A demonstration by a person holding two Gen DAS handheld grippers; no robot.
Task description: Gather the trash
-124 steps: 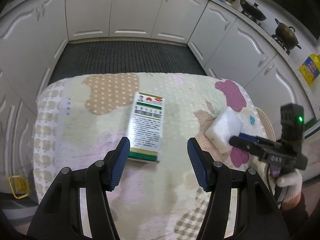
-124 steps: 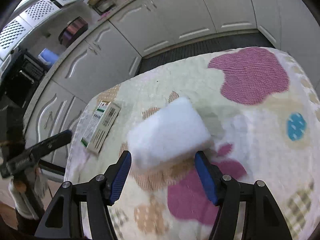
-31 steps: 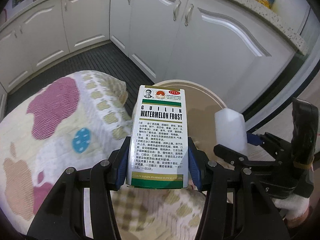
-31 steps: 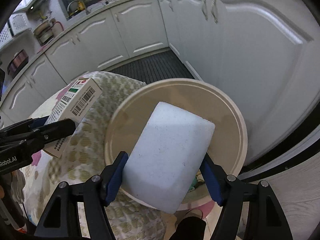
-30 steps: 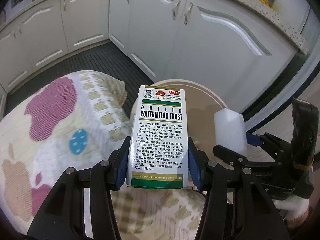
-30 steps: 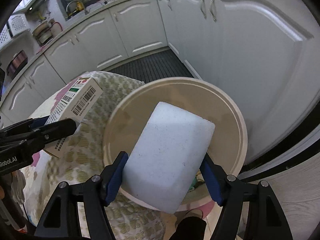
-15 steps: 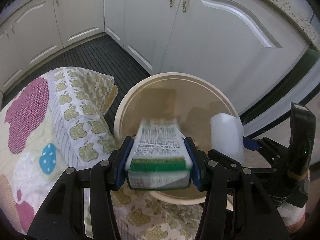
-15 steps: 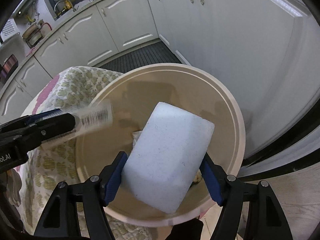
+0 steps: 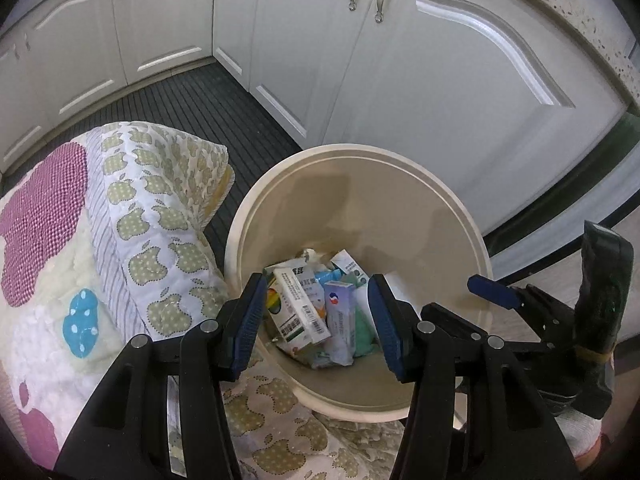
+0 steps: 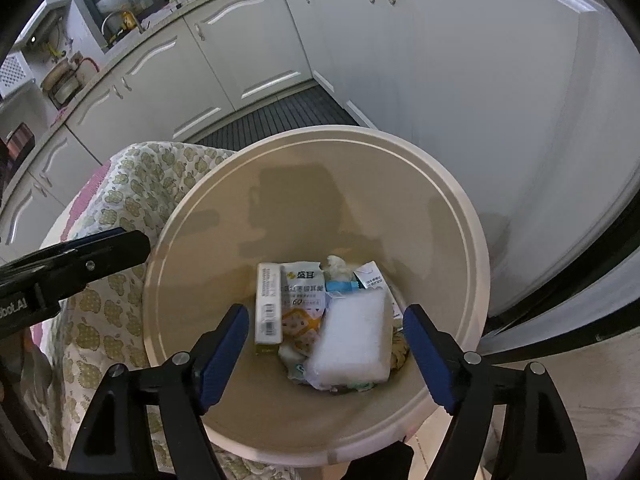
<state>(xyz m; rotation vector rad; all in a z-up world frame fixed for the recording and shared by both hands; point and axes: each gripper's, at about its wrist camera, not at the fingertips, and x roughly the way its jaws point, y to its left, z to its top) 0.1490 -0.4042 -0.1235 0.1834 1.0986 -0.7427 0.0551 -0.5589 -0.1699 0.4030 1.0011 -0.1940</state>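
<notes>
A beige round trash bin [image 9: 360, 156] stands on the floor beside the quilt-covered table. My left gripper [image 9: 318, 320] hovers over it, its jaws opening with nothing between the pads. The white-and-green medicine box [image 9: 300, 312] lies below among other trash. My right gripper [image 10: 324, 346] also hangs above the bin [image 10: 320, 132], its jaws opening and free of the white foam block [image 10: 352, 340]. The block, slightly blurred, is down on the trash next to the medicine box [image 10: 268, 308]. The right gripper [image 9: 468, 304] shows at the right of the left wrist view.
White kitchen cabinets [image 9: 440, 80] stand close behind the bin. The apple-patterned quilt [image 9: 140, 220] hangs over the table edge against the bin's left side. Several packets and wrappers [image 10: 304, 292] fill the bin's bottom. A white-gloved hand [image 9: 580, 440] holds the right gripper.
Both grippers sank over the bin and their jaws spread. The medicine box left the left gripper and the foam block left the right one; both now lie inside the bin.
</notes>
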